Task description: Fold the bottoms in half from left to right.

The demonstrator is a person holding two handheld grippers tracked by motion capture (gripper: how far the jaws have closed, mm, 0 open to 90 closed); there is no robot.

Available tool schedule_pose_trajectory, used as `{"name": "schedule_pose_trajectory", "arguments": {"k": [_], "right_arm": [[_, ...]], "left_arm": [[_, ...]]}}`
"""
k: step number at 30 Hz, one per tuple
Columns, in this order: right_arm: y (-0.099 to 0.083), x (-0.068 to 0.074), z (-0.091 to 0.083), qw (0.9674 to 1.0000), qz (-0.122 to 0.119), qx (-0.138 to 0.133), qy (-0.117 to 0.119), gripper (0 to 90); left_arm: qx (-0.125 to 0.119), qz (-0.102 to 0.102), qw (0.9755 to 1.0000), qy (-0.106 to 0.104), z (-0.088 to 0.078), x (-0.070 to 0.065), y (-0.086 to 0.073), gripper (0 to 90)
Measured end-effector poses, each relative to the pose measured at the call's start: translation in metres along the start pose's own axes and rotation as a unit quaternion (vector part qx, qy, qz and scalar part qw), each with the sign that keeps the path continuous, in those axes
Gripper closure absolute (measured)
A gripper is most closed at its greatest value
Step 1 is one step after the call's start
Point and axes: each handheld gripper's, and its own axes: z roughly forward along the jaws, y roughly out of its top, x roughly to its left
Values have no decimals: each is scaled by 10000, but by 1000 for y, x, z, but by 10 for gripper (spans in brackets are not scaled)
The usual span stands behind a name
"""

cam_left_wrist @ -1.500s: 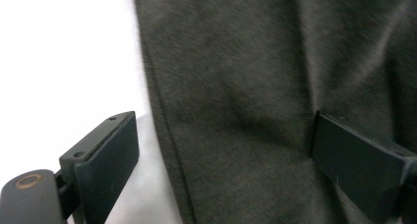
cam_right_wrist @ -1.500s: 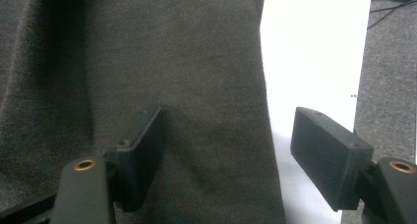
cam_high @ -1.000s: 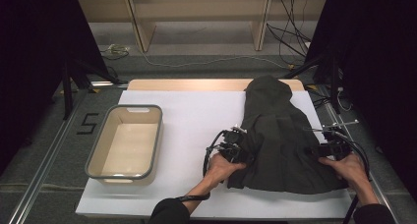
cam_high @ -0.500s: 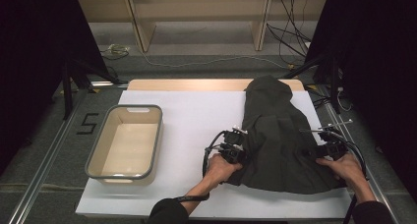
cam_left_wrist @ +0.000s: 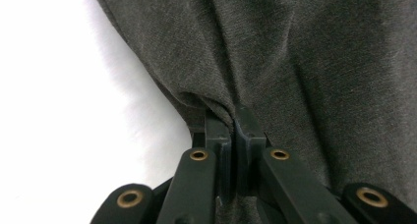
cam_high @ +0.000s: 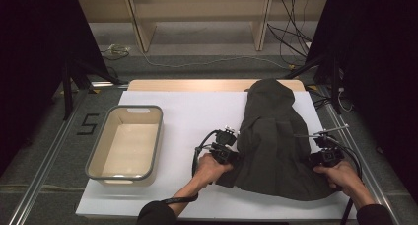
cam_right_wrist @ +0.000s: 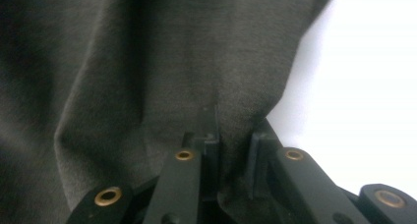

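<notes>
A dark grey garment (cam_high: 276, 136) lies spread on the right half of the white board (cam_high: 197, 111). My left gripper (cam_high: 235, 156) sits at its lower left edge, and in the left gripper view it (cam_left_wrist: 232, 126) is shut on a fold of that edge of the cloth (cam_left_wrist: 295, 62). My right gripper (cam_high: 315, 158) is at the garment's lower right edge. Its jaws (cam_right_wrist: 235, 135) have just been closing and now pinch a bunch of the cloth (cam_right_wrist: 147, 62) between them. A hand holds each gripper from the near side.
A grey-rimmed beige bin (cam_high: 140, 107) stands empty on the left of the board. Beyond the board's far edge is a wooden strip (cam_high: 197, 85), then floor with cables and stand legs. Metal rails run along both sides.
Both grippers have closed on the garment's lower edges. The right hand has shifted a little inward and toward the near side; the left hand has moved slightly, bunching the cloth.
</notes>
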Motion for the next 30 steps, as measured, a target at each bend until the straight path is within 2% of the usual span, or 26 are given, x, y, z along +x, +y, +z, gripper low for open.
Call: {"name": "schedule_pose_trajectory", "arguments": {"k": [1,6,7,9,12,14,18,24,30], "right_arm": [[-3,10,1,10000,-57,41,-12,799],[-4,24,2,9999,-116,3,-33,801],[-4,27,2,10000,-77,-19,-32,802],[-5,37,4,9999,-147,-6,-36,806],[-6,45,4,9997,-212,12,-94,807],[-7,44,3,9999,-143,5,-78,809],[-9,47,2,9998,-176,-16,-76,810],[-18,51,-4,9995,-304,-56,108,809],[-25,60,-6,9985,-519,-1,150,807]], "left_arm": [[3,3,10000,-16,-2,1,-2,870],[18,136,9999,72,-24,11,-15,872],[-2,115,9999,76,-30,15,-17,872],[-55,43,10000,48,-38,22,-21,873],[-64,-10,10000,-22,-39,27,-26,873],[-54,-38,9999,-105,-36,25,-28,873],[-36,19,9998,-219,-38,20,-31,873],[137,253,9991,-305,-49,9,-49,873],[121,279,9988,-373,-68,2,-66,871]]}}
